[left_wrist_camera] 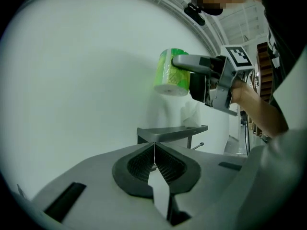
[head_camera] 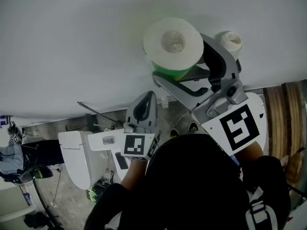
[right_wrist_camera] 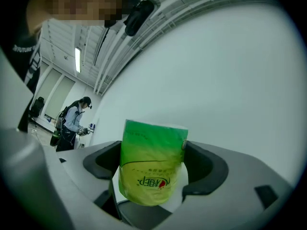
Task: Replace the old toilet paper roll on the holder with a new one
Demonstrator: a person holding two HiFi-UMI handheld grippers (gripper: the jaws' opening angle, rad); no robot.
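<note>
White painted wall fills most of what I see, with a white ceramic toilet on the floor far below. My right gripper is clamped on the new toilet paper roll in its glossy green and yellow wrapper, one jaw on each side, holding it up close to the wall. My left gripper hangs lower and well apart from it, its jaws pressed together with nothing between them that I can make out.

Just beside the new roll sits a small, nearly spent white roll. In the left gripper view a grey metal holder with a flat top stands out from the wall below the new roll, with white paper bunched above it. I cannot tell whether the old roll is off its bar.

I judge the film to be slick and the roll soft, so squeezing harder may crush it while easing off may let it slide out and drop toward the toilet. Pushing it at a holder that is not cleared would jam it, and my shut left gripper could not catch anything
</note>
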